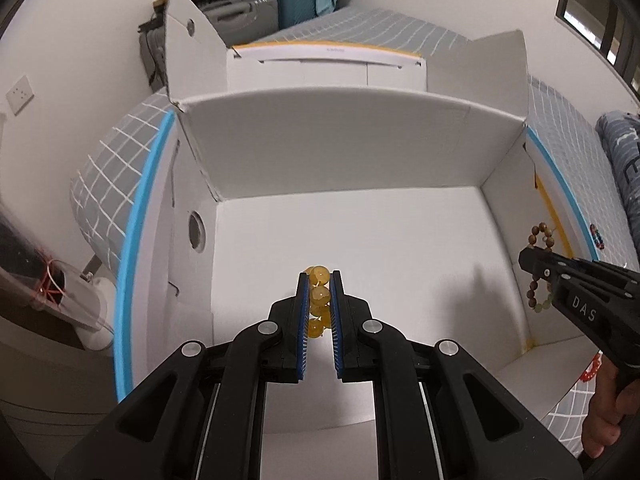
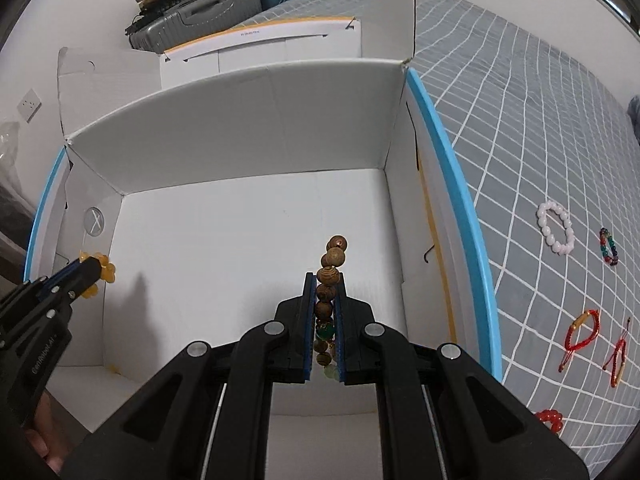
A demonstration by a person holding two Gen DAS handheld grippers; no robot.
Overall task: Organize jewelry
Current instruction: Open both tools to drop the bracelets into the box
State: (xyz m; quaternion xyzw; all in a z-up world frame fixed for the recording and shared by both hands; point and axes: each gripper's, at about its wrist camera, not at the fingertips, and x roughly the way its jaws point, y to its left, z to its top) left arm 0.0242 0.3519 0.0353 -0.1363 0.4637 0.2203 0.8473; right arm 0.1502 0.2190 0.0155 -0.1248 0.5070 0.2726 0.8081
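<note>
I have both grippers over the open white box (image 1: 360,152), each carrying a bracelet. My left gripper (image 1: 319,280) is clenched on the yellow bead bracelet (image 1: 319,294), the beads pinched between the blue pads (image 1: 304,308) and the loop poking out past the tips, above the box floor toward its left half. My right gripper (image 2: 326,280) is clamped on the brown bead bracelet (image 2: 330,276), which stands up out of the jaws with a green bead (image 2: 325,332) lower in the grip; it hangs over the right half of the box.

The step in hand, as I judge it, is to set both down inside. To do it well I would lower each gripper close to the floor before letting go, so the beads do not bounce or roll, and keep the two apart so the loops land separately. I would open slowly, since round beads can cling to the pads, then lift straight up.

More pieces wait on the grey checked bedcover (image 2: 520,140) right of the box: a pink bracelet (image 2: 556,233), a multicoloured bracelet (image 2: 609,247), two red cord bracelets (image 2: 582,330) and a red bead bracelet (image 2: 551,419).
</note>
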